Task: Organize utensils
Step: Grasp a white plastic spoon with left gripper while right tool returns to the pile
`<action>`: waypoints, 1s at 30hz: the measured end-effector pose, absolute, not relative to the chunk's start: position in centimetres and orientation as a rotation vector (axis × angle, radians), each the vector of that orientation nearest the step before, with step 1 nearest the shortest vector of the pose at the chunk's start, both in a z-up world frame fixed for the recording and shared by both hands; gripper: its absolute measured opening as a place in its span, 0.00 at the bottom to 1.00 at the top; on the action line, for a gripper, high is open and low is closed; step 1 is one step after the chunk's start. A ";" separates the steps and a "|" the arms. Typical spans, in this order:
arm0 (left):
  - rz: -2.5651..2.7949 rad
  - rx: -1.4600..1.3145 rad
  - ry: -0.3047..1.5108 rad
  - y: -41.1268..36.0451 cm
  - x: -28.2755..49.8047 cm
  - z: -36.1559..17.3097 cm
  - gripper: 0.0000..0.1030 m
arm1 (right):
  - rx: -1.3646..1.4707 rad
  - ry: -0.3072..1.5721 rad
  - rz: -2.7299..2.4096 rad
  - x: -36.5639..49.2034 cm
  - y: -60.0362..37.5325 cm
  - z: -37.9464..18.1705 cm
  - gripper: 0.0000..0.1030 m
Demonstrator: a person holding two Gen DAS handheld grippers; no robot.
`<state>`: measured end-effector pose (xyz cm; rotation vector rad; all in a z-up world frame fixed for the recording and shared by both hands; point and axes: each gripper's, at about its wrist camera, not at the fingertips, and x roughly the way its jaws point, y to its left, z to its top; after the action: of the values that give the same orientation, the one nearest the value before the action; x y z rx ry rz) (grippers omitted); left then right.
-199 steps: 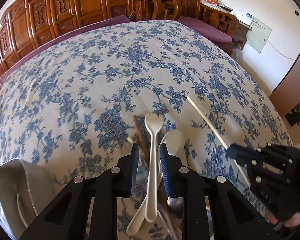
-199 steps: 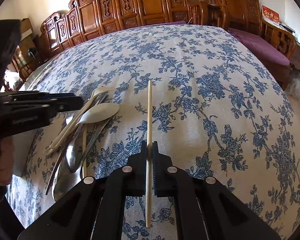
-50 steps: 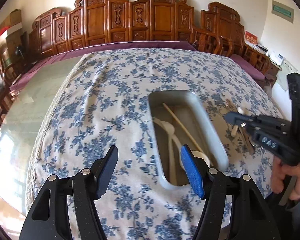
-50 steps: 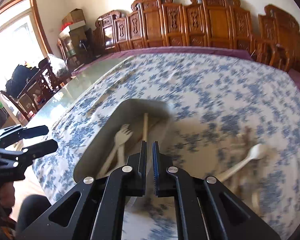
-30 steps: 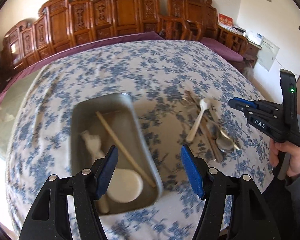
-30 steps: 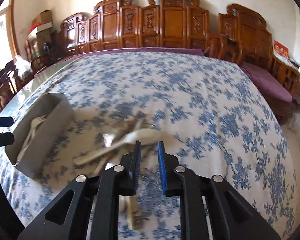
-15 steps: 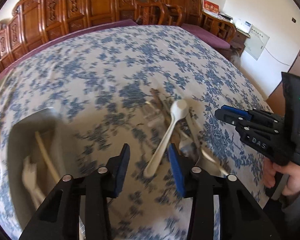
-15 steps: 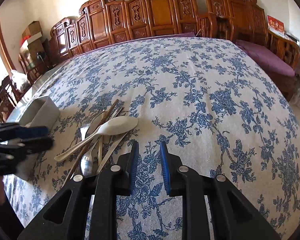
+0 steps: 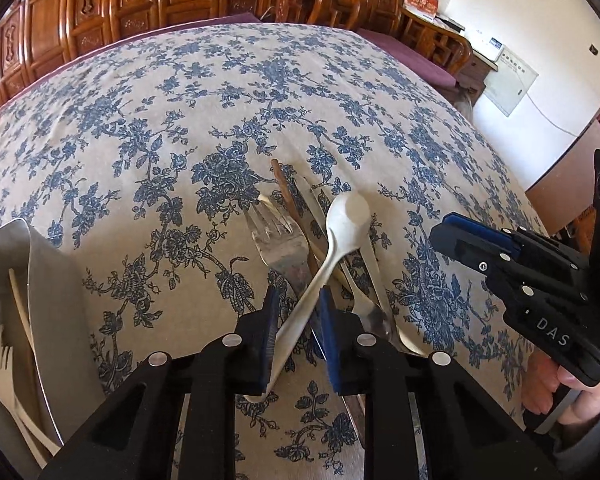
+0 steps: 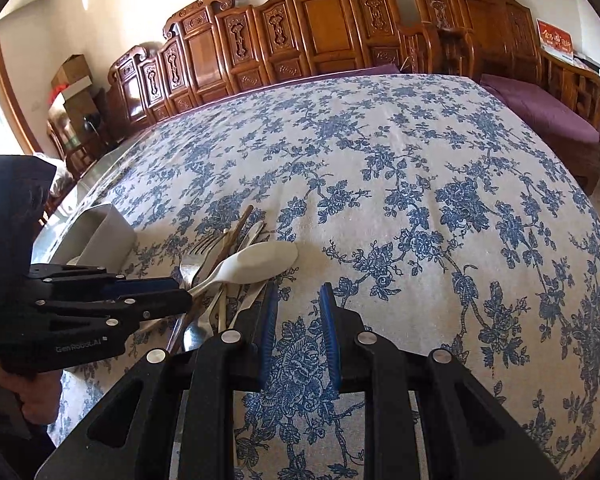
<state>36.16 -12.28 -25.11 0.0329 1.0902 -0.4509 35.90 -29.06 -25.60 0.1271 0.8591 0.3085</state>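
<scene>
Since half a second ago your left claw (image 9: 296, 332) has dropped over the long white plastic spoon (image 9: 332, 240), pads apart astride its handle atop the cutlery pile. Close squarely mid-handle, then lift clear toward the grey metal tray (image 9: 40, 300). Your right claw (image 10: 298, 332) hovers apart, empty, level above the floral worktop (image 10: 420, 200).

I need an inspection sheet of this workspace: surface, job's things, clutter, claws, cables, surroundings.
Surface: blue floral tablecloth, covering the table.
Job's things: white spoon lying across metal fork, brown chopstick and other cutlery in one pile; grey tray holding a white fork and a pale chopstick.
Clutter: nothing seen.
Claws: left claw open around the spoon handle; right claw open, empty.
Cables: nothing seen.
Surroundings: carved wooden chairs, white walls.
</scene>
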 end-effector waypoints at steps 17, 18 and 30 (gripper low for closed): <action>-0.483 0.013 1.059 -11.9 34.1 -23.5 0.08 | 0.123 0.865 0.304 35.7 -28.7 -25.9 0.23; -0.481 0.011 1.048 -11.8 33.9 -23.1 0.08 | 0.122 0.865 0.305 35.7 -28.7 -25.9 0.23; -0.430 0.023 0.956 -10.2 31.1 -20.5 0.07 | 0.112 0.869 0.313 35.7 -28.0 -26.1 0.23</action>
<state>31.05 -10.24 -20.49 0.0225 0.9555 -0.4298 35.68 -27.98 -26.07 0.1119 0.8692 0.3131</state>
